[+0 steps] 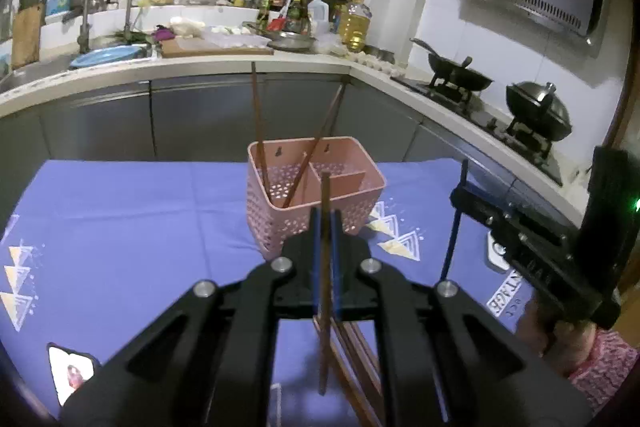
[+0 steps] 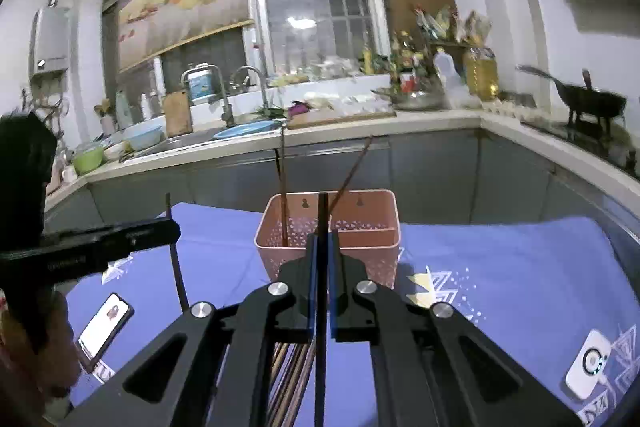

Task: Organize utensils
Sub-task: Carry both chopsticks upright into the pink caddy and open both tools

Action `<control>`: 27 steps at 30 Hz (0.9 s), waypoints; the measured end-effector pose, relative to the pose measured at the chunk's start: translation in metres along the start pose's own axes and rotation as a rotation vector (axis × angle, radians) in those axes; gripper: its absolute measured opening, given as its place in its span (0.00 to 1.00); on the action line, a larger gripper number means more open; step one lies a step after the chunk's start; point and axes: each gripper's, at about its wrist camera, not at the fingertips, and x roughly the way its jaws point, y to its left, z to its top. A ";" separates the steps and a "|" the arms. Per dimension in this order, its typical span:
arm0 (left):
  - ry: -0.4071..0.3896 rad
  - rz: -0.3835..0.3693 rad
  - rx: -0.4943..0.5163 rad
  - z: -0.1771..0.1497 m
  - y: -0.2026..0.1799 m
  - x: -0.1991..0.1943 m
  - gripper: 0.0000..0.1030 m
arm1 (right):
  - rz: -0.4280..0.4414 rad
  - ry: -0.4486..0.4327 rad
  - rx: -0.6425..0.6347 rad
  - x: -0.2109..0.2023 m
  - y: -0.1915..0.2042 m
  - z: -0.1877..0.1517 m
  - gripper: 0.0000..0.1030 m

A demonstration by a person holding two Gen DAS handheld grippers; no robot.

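On the far left of the purple patterned tablecloth (image 1: 132, 219) lies a smartphone with a lit screen (image 2: 105, 325), flat beside the left hand's rig. The left gripper (image 1: 326, 223) is clenched on a single brown wooden chopstick (image 1: 325, 267), which stands nearly upright between the blue-lined pads, its top poking above the fingers and its lower end hanging free over a loose bundle of brown chopsticks on the cloth (image 1: 356, 355). Behind it, in the middle of the table, sits the pink perforated plastic utensil basket (image 1: 280, 227), split by a divider; two long brown chopsticks (image 1: 258, 115) lean in its left compartment, one upright, one slanted to the right. The right gripper (image 2: 322, 247) is likewise clamped on one dark chopstick (image 2: 320, 367), held upright in front of the basket. Near the right edge of the cloth rests a small white device with a round ring (image 2: 588, 365).
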 end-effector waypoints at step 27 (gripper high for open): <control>-0.173 0.058 0.091 0.146 0.001 0.062 0.04 | -0.003 -0.211 0.034 0.122 -0.011 0.132 0.05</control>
